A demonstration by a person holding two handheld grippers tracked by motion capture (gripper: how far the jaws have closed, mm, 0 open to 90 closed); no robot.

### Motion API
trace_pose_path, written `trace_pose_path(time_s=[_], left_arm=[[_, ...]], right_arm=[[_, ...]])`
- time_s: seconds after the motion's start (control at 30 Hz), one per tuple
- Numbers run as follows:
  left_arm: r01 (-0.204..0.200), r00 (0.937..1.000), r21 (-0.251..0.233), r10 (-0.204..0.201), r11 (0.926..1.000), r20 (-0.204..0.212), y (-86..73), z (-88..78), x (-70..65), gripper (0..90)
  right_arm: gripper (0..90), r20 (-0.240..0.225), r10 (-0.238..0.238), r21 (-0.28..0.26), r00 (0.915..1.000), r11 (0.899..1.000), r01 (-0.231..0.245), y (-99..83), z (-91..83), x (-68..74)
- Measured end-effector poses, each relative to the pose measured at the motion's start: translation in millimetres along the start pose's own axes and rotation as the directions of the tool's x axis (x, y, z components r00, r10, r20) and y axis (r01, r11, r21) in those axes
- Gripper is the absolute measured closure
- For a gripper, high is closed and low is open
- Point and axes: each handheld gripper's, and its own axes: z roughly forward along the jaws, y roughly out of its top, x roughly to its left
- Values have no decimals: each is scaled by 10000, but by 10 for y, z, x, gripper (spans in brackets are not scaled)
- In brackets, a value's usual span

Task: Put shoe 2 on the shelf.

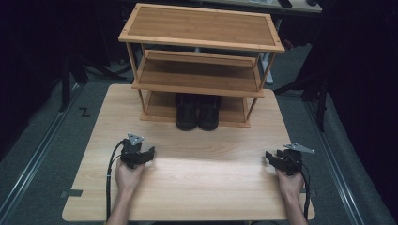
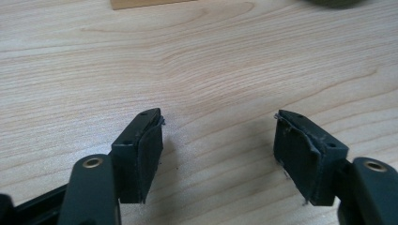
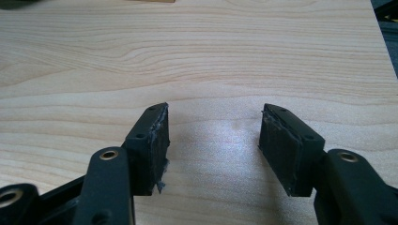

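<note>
A pair of black shoes [image 1: 197,112] stands side by side on the bottom shelf of a wooden three-tier rack [image 1: 201,44] at the back of the table. My left gripper [image 1: 146,155] rests low over the table's near left, held by a hand, its jaws wide apart with bare wood between them [image 2: 218,136]. My right gripper [image 1: 271,158] sits at the near right, also open and empty [image 3: 213,126]. Both are well in front of the rack. The worn black pads [image 3: 281,145] face each other across a wide gap.
The light wooden table [image 1: 202,183] carries the rack at its far middle. Grey floor with metal rails runs along both sides. Dark stands and equipment legs crowd the far left and right.
</note>
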Motion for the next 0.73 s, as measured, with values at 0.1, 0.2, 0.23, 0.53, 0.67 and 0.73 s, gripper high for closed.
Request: trace_pose_path(time_s=[0.1, 0.2, 0.23, 0.53, 0.67, 0.73], left_arm=[[-4, 10000, -2, 4, 10000, 10, 0, 0, 0, 323], [-24, 10000, 2, 24, 10000, -3, 0, 2, -5, 318], [-29, 10000, 3, 29, 10000, -3, 0, 2, -5, 318], [-16, 10000, 0, 16, 10000, 66, 0, 4, -2, 306], [-2, 10000, 4, 2, 10000, 61, 1, 4, -1, 303], [21, 10000, 1, -21, 10000, 81, 2, 6, 2, 299]], right_arm=[[414, 98, -146, 43, 9998, 9999, 145, -1, 4, 20], [399, 324, -470, 150, 9984, 9988, 465, 1, 12, 63], [394, 443, -654, 173, 9969, 9978, 647, 1, 19, 81], [377, 549, -910, 273, 9943, 9956, 896, 3, 29, 115], [376, 545, -920, 273, 9943, 9955, 906, 3, 30, 115], [373, 540, -922, 274, 9943, 9955, 908, 5, 31, 115]])
